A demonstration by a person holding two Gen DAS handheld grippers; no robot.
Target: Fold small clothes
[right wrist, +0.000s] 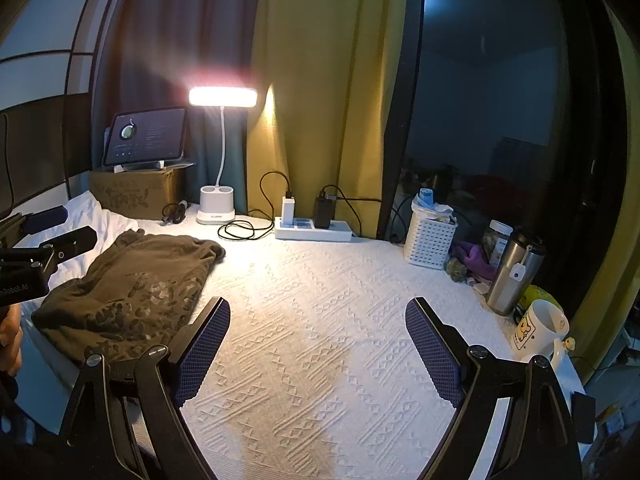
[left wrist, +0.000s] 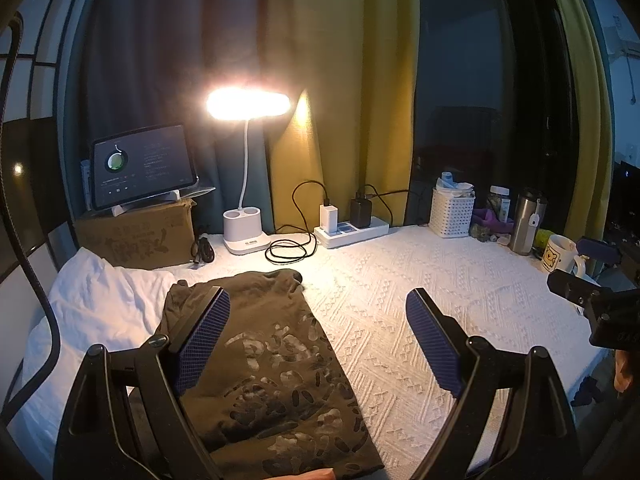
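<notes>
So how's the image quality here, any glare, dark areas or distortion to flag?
Left wrist view: the desk lamp blooms into a blown-out glare; the window side is nearly black; fisheye bends the curtains. Right wrist view: the lamp head stays sharper-edged, a soft shadow falls on the white cover, and the olive garment is dim but readable.

A lit white desk lamp [right wrist: 222,98] glows warmly against yellow curtains [right wrist: 316,80] and a grey drape [left wrist: 168,40]. To the right a dark window [right wrist: 492,80] reflects the room. A white textured cover [right wrist: 320,320] spreads over the surface below.
</notes>
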